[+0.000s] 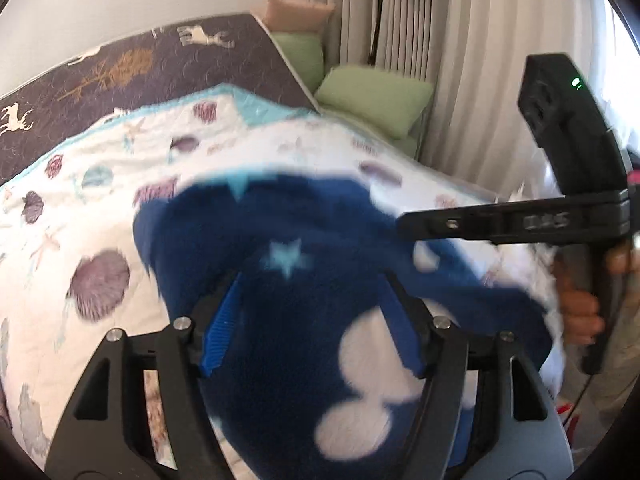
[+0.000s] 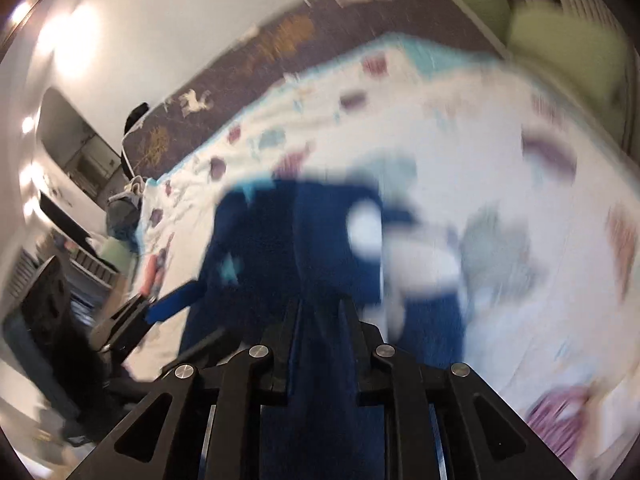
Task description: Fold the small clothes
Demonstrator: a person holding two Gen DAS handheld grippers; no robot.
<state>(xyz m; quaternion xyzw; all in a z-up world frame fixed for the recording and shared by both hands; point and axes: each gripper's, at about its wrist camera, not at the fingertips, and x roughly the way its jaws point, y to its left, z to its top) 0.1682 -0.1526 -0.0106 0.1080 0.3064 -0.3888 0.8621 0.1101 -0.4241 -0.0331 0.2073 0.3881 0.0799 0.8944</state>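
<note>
1. A small dark blue fleece garment (image 1: 288, 320) with white blobs and pale blue stars lies across the near part of a bed, on a white quilt (image 1: 100, 216) printed with purple shells and teal starfish.
2. The left claw (image 1: 310, 320) stands wide, its blue-padded fingers (image 1: 222, 328) on either side of a bulging fold of the fleece. The cloth fills the gap and lies against both pads, so the claw holds this fold.
3. The right claw (image 2: 319, 320) is narrow, its black fingers nearly together with a thin band of the same blue garment (image 2: 304, 232) pinched between them. This view is badly blurred, so the finer detail of the grip cannot be made out.
4. In the left wrist view the right claw's tool reaches in from the right edge, its fingers lying over the garment's right side, and a person's hand (image 1: 580, 312) wraps the handle below it.
5. In the right wrist view the left claw's blue pad (image 2: 176, 300) shows at the lower left, just beside the garment's edge.
6. Beyond the white quilt lies a dark bedspread (image 1: 168, 68) with white deer and golden trees.
7. Green pillows (image 1: 372, 100) sit at the far right of the bed, with a tan cushion (image 1: 300, 14) behind them, against pale pleated curtains (image 1: 460, 60).
</note>
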